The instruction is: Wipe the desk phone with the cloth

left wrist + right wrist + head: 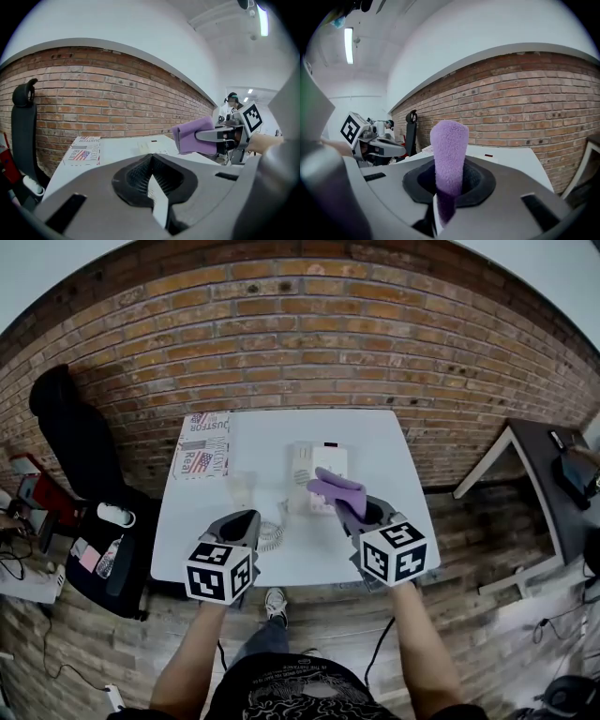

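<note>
Our right hand-held gripper (345, 502), clamped on the cloth (336, 488), is nearer the desk phone (312, 463), which lies lengthwise just ahead at frame centre on the counter (384, 442); our left hand-held gripper (247, 521) is closed and empty.

There is 1 white table (394, 451); on it are 1 desk phone (314, 463), 1 curly cord (270, 536) and 1 flat box (203, 444) with flags on it; there is 1 purple cloth (339, 488); there are 2 grippers, the left gripper (247, 519) and the right gripper (349, 512); 1 black chair (70, 432) is at the left; 1 dark desk (534, 465) is at the right; 1 shoe (275, 601) shows below.
</note>
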The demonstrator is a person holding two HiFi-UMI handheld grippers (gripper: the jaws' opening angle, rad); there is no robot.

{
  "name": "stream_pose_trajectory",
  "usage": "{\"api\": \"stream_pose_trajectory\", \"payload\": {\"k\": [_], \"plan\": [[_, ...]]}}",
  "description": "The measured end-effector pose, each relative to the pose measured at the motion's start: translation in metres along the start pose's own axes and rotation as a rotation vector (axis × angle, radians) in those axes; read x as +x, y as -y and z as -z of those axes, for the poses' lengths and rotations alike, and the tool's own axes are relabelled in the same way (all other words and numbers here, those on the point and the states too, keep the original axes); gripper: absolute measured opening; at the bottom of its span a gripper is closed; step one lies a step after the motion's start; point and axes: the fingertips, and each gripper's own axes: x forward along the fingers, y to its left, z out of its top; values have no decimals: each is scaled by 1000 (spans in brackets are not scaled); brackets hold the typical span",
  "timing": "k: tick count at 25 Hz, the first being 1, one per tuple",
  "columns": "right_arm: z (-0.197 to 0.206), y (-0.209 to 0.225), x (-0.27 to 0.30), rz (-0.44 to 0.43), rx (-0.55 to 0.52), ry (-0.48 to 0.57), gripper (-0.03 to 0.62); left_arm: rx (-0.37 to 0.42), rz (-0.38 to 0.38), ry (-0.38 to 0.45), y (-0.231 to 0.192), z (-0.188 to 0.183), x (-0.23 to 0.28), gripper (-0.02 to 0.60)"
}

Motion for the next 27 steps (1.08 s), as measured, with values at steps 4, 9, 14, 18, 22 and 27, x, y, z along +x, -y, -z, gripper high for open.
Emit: {"api": "stream_pose_trajectory", "payload": {"k": [4, 9, 14, 18, 22, 27], "plan": [[2, 6, -19, 47, 29, 18, 44, 10, 3, 7, 8, 0, -8, 6], [4, 3, -29, 59, 38, 34, 44, 26, 3, 13, 13, 0, -15, 6], [9, 1, -35, 67, 56, 39, 44, 26, 4, 11, 16, 4, -19, 6], [11, -1, -40, 70, 57, 37, 44, 25, 12, 7, 21, 7, -20, 6], [14, -2, -43, 70, 67, 39, 44, 26, 17, 8, 25, 8, -21, 6], [11, -5, -43, 66, 69, 42, 44, 24, 18, 5, 25, 9, -23, 6]]}}
